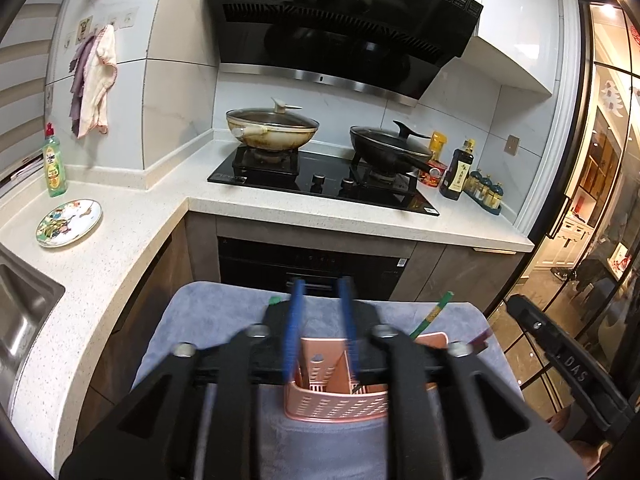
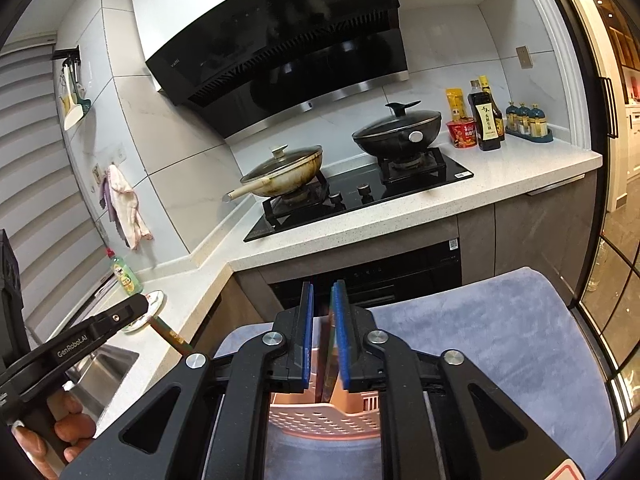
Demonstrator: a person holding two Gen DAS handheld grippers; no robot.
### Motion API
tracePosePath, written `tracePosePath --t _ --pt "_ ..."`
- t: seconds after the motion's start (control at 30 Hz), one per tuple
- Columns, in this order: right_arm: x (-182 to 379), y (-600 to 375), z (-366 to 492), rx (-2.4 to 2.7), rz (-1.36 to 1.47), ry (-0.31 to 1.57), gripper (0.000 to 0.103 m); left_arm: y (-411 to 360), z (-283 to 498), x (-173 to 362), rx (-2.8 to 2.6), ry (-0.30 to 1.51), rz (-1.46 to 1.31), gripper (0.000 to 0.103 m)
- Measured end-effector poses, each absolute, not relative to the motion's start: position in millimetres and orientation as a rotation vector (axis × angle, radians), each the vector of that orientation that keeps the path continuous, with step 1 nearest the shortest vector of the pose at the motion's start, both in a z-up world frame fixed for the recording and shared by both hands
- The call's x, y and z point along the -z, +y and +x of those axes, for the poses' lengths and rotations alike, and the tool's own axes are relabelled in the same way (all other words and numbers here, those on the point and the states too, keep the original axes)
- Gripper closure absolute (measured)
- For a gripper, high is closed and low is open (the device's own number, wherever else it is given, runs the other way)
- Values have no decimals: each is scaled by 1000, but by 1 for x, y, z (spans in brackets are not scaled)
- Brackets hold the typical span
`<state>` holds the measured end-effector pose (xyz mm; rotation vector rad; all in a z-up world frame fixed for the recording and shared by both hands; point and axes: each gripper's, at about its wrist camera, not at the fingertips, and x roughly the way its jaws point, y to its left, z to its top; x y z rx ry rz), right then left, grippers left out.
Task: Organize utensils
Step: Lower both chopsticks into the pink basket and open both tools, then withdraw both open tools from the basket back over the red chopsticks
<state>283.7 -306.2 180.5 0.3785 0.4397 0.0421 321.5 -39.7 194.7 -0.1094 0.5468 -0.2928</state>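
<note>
A pink slotted utensil holder (image 1: 336, 400) (image 2: 320, 416) stands on a blue-grey cloth (image 1: 208, 320) (image 2: 500, 340). My left gripper (image 1: 321, 282) hangs just above the holder, open, with nothing between its blue pads (image 1: 294, 320). A green-tipped stick (image 1: 432, 312) leans out of the holder to its right. My right gripper (image 2: 323, 284) is also over the holder, its jaws slightly apart. A dark flat utensil handle (image 2: 327, 352) stands between them, against the right pad (image 2: 341, 332), and reaches down into the holder. A sliver of gap shows on its left side.
An L-shaped speckled counter (image 1: 132, 240) carries a stove (image 1: 320, 184) with a cream pan (image 1: 272, 128) and a black wok (image 1: 388, 148), sauce bottles (image 1: 456, 172), a patterned plate (image 1: 69, 223), a green soap bottle (image 1: 54, 164) and a sink (image 1: 24, 312). A glass door (image 1: 592, 200) lies to the right.
</note>
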Motion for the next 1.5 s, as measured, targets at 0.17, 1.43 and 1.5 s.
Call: tracePosePath --t 0.17,1.43,1.5 --pt "-189 -309 268 -50 387 417 83 -34 311 -196 273 540 -111 56" --pt "-70 -263 57 -83 193 704 78 -16 127 -84 241 721 61 40" --pt "-57 -256 50 -90 185 734 78 -14 119 -72 243 751 61 40"
